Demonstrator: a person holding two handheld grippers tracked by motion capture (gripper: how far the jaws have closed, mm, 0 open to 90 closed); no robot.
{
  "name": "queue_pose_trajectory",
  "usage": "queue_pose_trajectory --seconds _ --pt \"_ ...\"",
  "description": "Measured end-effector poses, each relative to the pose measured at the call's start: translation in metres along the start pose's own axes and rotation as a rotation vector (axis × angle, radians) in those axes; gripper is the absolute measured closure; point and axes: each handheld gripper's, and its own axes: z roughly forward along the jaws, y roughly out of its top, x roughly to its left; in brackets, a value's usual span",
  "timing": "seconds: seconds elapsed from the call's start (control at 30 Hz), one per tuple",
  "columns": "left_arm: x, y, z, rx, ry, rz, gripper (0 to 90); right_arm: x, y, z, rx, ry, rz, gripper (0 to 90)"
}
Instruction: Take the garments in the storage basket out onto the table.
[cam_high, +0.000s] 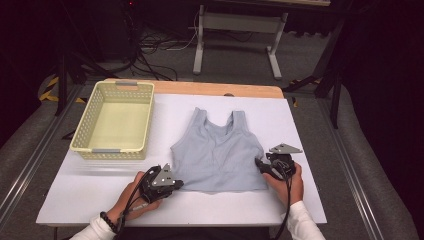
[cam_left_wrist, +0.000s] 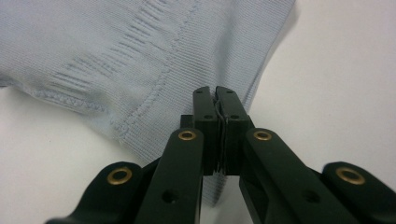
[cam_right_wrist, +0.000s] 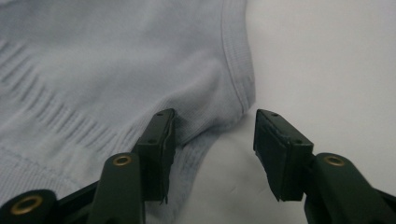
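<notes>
High view: a light grey-blue knit tank top (cam_high: 218, 152) lies flat on the white bench (cam_high: 280, 205), straps pointing away from the person, hem toward the near edge. A pale yellow plastic basket (cam_high: 89, 125) stands on the bench to the left of the garment, apart from it.

Left tool (cam_high: 172, 184) sits at the garment's near left hem corner, held by the left hand (cam_high: 131, 197), which wears a dark bead bracelet (cam_high: 108, 221). Left gripper view: the jaws are pressed together with a fold of the top's hem edge (cam_left_wrist: 140, 70) pinched between the pads (cam_left_wrist: 204, 122); stitching and ribbing run diagonally across the fabric above.

Right tool (cam_high: 260, 162) sits at the garment's right side edge, near the hem, held by the right hand (cam_high: 290, 182). Right gripper view: the jaws stand wide apart, holding nothing. One pad (cam_right_wrist: 161, 140) rests against the fabric (cam_right_wrist: 116, 65) near its bound edge; the other pad is over bare white bench (cam_right_wrist: 327, 70), clear of the cloth.
</notes>
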Motion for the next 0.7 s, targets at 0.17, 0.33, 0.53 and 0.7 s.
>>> queue_pose_trajectory --seconds 0.17,0.33,0.53,0.7 --pt "0.0 0.0 0.001 -0.006 -0.002 -0.007 88.1 -0.003 0.0 0.003 0.012 0.044 0.026 55.6" --pt "0.0 0.002 0.003 -0.007 0.0 -0.014 88.1 -0.003 0.003 0.003 0.016 0.102 0.007 81.1" --pt "0.001 0.007 0.008 -0.015 0.001 -0.011 88.0 -0.004 0.005 -0.003 0.006 0.014 -0.045 85.1" --pt "-0.006 0.014 0.011 -0.021 -0.005 0.016 87.9 -0.01 0.005 -0.012 -0.033 -0.034 -0.025 85.2"
